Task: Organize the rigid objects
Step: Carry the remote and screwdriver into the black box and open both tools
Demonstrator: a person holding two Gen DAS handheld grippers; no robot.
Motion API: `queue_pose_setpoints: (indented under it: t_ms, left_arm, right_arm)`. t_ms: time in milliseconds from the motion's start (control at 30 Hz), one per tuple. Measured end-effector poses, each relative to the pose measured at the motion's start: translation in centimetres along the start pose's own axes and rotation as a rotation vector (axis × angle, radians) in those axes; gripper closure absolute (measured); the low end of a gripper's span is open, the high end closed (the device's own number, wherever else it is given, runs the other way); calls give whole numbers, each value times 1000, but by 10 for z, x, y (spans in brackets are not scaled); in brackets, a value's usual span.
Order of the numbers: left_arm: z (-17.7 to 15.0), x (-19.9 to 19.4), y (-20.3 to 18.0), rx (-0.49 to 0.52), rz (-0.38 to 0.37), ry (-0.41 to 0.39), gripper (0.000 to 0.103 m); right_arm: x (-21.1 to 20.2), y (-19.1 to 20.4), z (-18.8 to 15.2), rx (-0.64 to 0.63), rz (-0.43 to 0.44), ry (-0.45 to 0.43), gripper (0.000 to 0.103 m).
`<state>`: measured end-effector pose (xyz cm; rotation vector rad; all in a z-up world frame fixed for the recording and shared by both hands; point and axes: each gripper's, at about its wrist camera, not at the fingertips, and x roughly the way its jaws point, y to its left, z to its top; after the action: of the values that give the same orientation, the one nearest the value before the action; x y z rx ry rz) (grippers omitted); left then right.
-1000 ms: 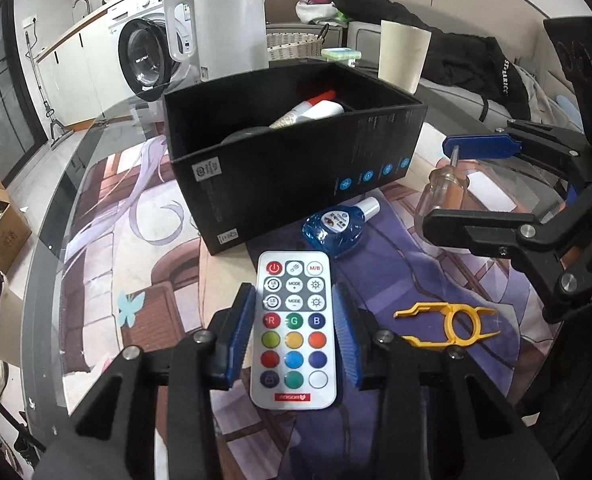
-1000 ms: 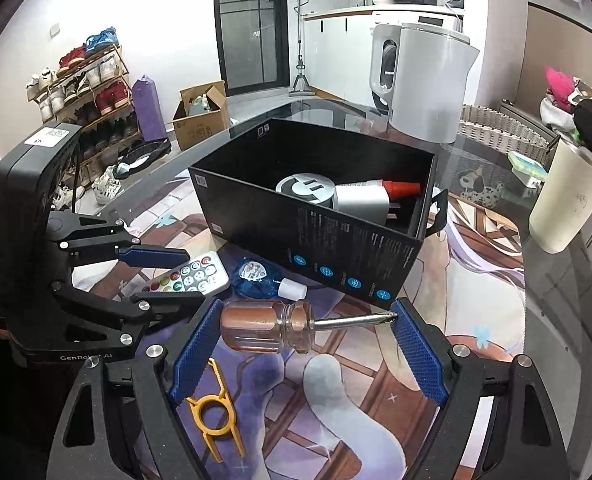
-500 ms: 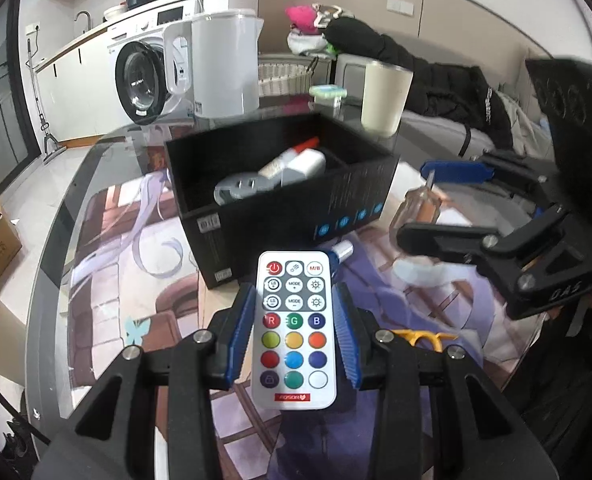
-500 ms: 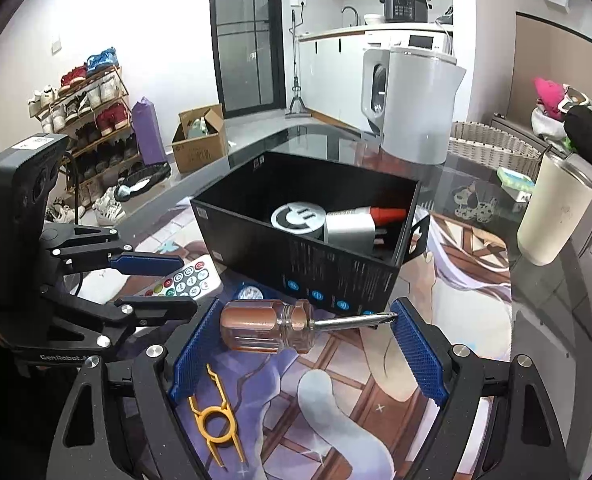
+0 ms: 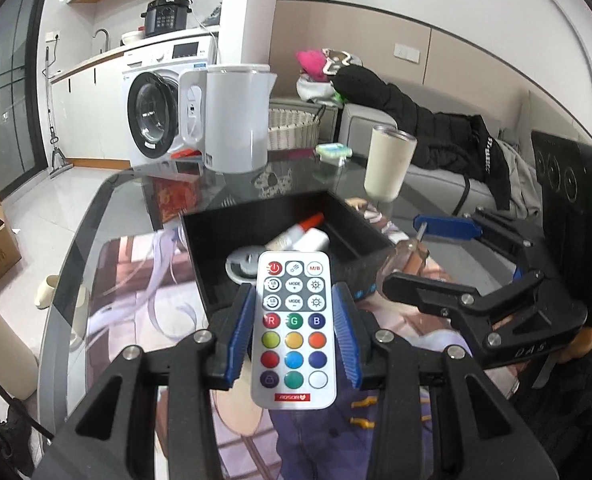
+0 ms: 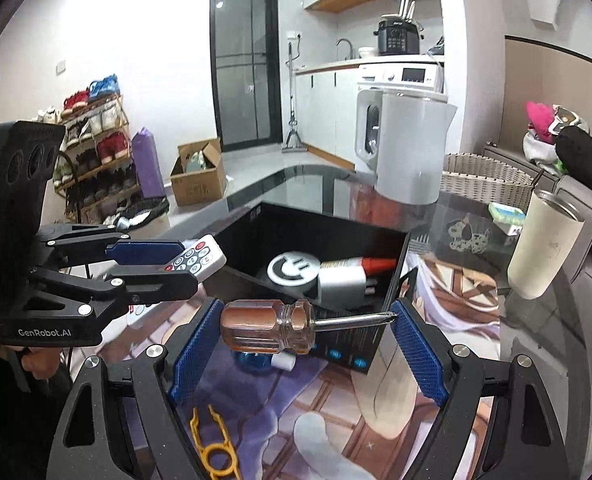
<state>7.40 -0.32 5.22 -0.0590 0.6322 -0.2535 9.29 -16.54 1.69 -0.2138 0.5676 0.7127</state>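
My left gripper (image 5: 294, 332) is shut on a white remote (image 5: 294, 328) with coloured buttons, held in the air just in front of the open black box (image 5: 212, 236). My right gripper (image 6: 308, 340) is shut on a stubby screwdriver (image 6: 272, 326) with an amber handle, gripped end to end, above the box's near wall (image 6: 392, 280). The box holds a round grey disc (image 6: 294, 268), a white charger (image 6: 342, 278) and a red-tipped tube (image 6: 376, 264). The left gripper with the remote (image 6: 198, 258) shows at the left of the right wrist view. The right gripper (image 5: 452, 256) shows at the right of the left wrist view.
A yellow plastic tool (image 6: 212, 448) and a blue bottle (image 6: 256, 360) lie on the printed mat in front of the box. A white kettle (image 5: 232, 116), a cream tumbler (image 5: 388, 164) and a wicker basket (image 5: 292, 132) stand behind the box on the glass table.
Both grippers have risen and moved toward the box. The remote has been lifted off the mat. The screwdriver stays held.
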Motion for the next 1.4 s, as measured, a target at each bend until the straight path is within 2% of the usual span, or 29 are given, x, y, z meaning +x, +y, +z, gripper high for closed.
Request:
queue_pose_setpoints:
  t_ms: [267, 567, 867, 1067, 1400]
  left_arm:
    - [20, 8, 1, 23, 47, -47, 65]
    - [40, 32, 9, 26, 69, -61, 65]
    - [43, 51, 13, 67, 93, -71, 65]
    - [40, 59, 15, 74, 97, -57, 65]
    - [44, 64, 30, 30, 87, -66, 65]
  right_arm:
    - [-3, -6, 14, 20, -19, -53, 17]
    - [11, -21, 21, 36, -54, -58, 17]
    - [35, -28, 27, 35, -71, -29, 17]
    - [55, -21, 30, -41, -58, 10, 17]
    - [78, -26, 37, -104, -73, 57, 17]
